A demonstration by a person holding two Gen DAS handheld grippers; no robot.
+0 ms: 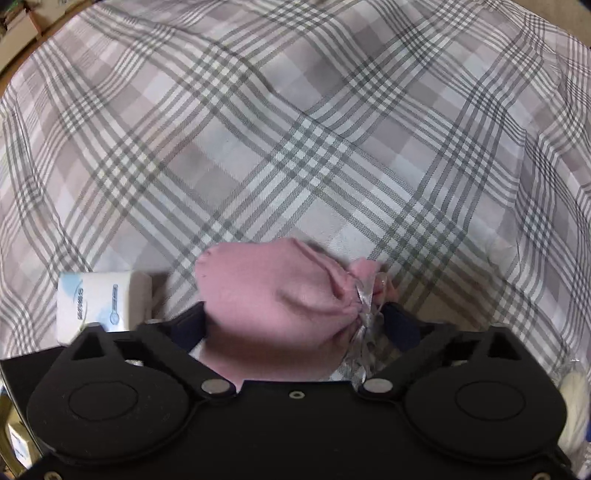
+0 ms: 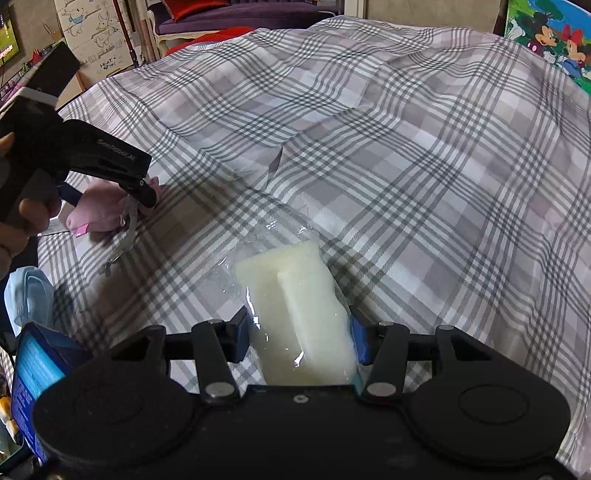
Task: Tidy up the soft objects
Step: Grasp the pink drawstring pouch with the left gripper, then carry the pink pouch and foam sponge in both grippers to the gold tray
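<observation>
Left gripper (image 1: 295, 314) released around our pink drawstring pouch (image 1: 273, 306) lying near the bed (image 1: 295, 129) edge; right gripper (image 2: 299, 339) clamps wrapped foam pack (image 2: 303, 314), lifted for placing beside it.

I'm in a home here, a lived-in bedroom by the look of it. Filling most of both views is a bed (image 2: 406, 155) under a grey-and-lilac plaid cover, rumpled and soft. In the upper left of the right wrist view I see a cardboard box (image 2: 92, 33) with cartoon drawings, and at the far left edge a lit screen (image 2: 7, 40). Top centre, a purple upholstered seat (image 2: 258, 11) with a red cushion (image 2: 192, 7). In the upper right corner sits a bright cartoon-mouse picture (image 2: 554, 40).
</observation>
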